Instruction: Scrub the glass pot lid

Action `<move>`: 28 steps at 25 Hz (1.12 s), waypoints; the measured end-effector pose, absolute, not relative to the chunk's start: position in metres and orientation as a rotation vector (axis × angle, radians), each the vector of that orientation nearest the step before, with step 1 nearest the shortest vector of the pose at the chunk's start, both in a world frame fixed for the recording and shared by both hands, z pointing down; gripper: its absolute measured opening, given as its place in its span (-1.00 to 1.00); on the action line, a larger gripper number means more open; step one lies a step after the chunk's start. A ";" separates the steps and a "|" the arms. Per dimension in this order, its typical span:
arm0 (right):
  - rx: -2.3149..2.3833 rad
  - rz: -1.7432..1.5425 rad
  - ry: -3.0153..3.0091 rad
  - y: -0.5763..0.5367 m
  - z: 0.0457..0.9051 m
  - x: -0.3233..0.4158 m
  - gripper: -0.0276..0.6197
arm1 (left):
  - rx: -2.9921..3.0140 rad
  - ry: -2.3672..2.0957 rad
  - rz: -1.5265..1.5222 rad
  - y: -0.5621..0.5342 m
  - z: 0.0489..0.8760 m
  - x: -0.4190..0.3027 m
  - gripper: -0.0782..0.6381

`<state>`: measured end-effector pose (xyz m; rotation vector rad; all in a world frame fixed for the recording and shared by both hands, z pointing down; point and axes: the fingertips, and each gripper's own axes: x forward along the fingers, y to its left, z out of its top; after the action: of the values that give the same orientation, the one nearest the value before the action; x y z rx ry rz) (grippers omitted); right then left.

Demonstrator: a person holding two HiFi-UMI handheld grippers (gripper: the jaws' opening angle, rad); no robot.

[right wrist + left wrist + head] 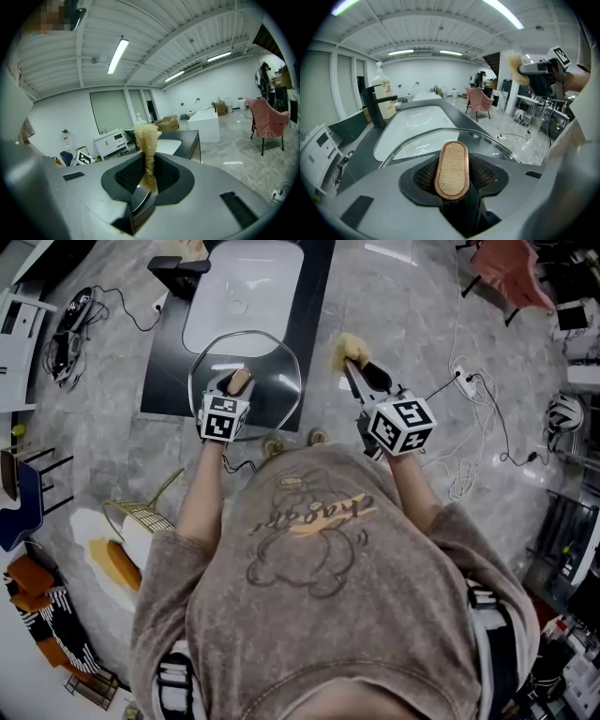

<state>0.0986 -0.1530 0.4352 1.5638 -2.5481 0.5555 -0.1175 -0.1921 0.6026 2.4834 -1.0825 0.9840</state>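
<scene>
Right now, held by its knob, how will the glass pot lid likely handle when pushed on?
The glass pot lid looks rigid but breakable, being clear glass. Gripped only at its wooden knob by the left gripper, it may pivot under pushing. Its glossy surface is probably slippery.

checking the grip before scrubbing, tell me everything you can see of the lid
The lid is a round clear glass disc with a metal rim and an oval wooden knob edged in copper colour. It is at the dark counter's front edge by the white sink, knob side upward. The left hand-held gripper pinches the knob.
</scene>
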 end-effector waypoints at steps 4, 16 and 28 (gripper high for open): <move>1.550 0.550 -2.561 -0.158 0.434 0.095 -0.75 | 2.465 -1.124 1.009 -0.192 0.596 -0.122 -0.27; 1.511 0.548 -2.591 -0.174 0.434 0.086 -0.75 | 2.501 -1.280 0.779 -0.197 0.496 -0.136 -0.27; 1.452 0.512 -2.641 -0.184 0.423 0.072 -0.75 | 2.332 -1.196 0.064 -0.187 0.424 -0.140 -0.27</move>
<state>0.0725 -0.1836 0.4230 1.4518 -2.6411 0.5121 -0.1397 -0.1873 0.4238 2.3323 -1.1964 0.0640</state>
